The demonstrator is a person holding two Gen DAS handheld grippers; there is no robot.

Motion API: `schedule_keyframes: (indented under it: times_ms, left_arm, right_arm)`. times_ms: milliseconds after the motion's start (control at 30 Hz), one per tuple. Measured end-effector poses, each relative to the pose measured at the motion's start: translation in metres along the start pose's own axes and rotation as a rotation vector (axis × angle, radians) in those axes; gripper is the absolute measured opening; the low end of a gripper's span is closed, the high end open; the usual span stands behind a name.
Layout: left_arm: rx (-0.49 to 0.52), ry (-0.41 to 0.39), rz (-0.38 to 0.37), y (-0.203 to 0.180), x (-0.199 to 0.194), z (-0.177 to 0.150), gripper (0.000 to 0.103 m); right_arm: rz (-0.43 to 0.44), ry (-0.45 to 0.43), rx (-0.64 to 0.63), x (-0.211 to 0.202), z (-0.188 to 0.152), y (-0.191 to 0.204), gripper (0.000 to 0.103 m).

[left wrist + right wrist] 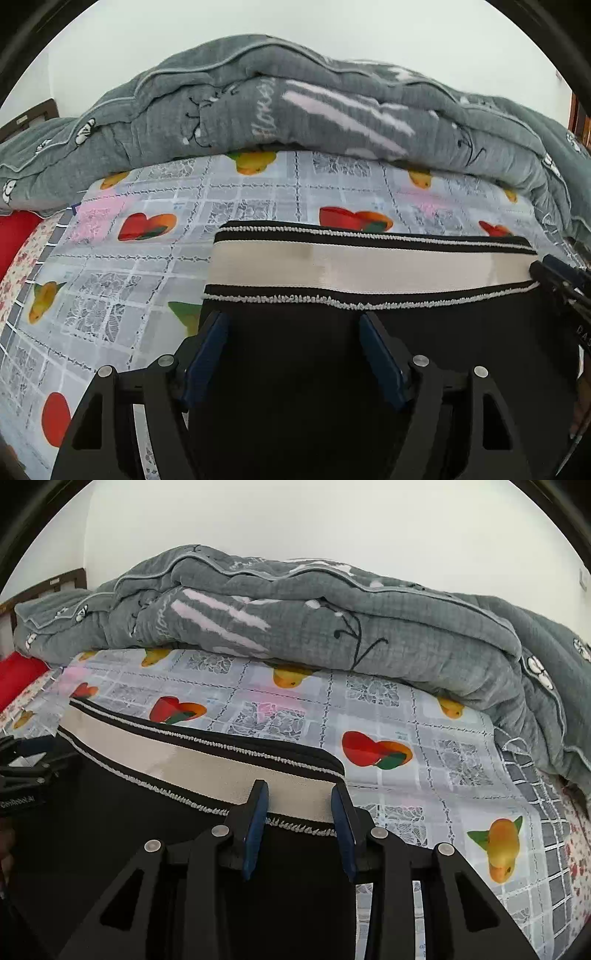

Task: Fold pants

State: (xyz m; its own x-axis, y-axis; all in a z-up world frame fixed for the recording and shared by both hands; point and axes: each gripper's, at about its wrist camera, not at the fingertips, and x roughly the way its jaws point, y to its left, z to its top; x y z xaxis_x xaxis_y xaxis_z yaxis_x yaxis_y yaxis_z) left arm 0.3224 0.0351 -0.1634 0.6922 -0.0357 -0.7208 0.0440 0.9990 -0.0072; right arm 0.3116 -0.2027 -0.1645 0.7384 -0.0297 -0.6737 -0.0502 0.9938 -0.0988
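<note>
Black pants (pixel 295 369) lie flat on the bed, their cream waistband with black-and-white trim (pixel 369 267) facing away from me. My left gripper (pixel 293 321) is open over the black cloth just below the waistband's left end. My right gripper (pixel 300 794) is open, its fingers astride the right end of the waistband (pixel 184 760), holding nothing. The right gripper also shows at the right edge of the left wrist view (pixel 561 280). The left gripper shows at the left edge of the right wrist view (pixel 26 764).
The bed has a grey checked sheet with fruit prints (pixel 147 258). A bunched grey quilt (pixel 295 103) lies along the far side against a white wall. A red cloth (pixel 18 232) sits at the far left.
</note>
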Motion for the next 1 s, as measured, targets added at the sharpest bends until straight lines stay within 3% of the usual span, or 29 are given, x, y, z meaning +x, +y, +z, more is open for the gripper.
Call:
schedule_keyframes:
  times_ms: [200, 300, 600, 767, 900, 1000]
  left_arm:
    - [0.003, 0.004, 0.031, -0.001, -0.004, -0.003, 0.078]
    - [0.001, 0.012, 0.065, 0.001, -0.012, -0.006, 0.080]
    - [0.052, 0.015, 0.145, -0.003, -0.057, -0.052, 0.079]
    - [-0.036, 0.028, 0.064, -0.005, -0.089, -0.090, 0.078]
    - [-0.054, 0.031, 0.046, -0.014, -0.122, -0.109, 0.078]
    - [-0.072, 0.030, 0.002, -0.018, -0.155, -0.118, 0.077]
  right_arm:
    - [0.028, 0.001, 0.031, -0.003, -0.001, -0.006, 0.035]
    - [0.020, 0.020, 0.041, -0.013, -0.003, -0.009, 0.040]
    - [0.035, 0.072, 0.077, -0.058, -0.046, -0.023, 0.043]
    - [0.065, 0.099, 0.091, -0.084, -0.071, -0.025, 0.043]
    - [0.072, 0.158, 0.078, -0.103, -0.092, -0.024, 0.043]
    - [0.030, 0.144, 0.076, -0.133, -0.108, -0.026, 0.043]
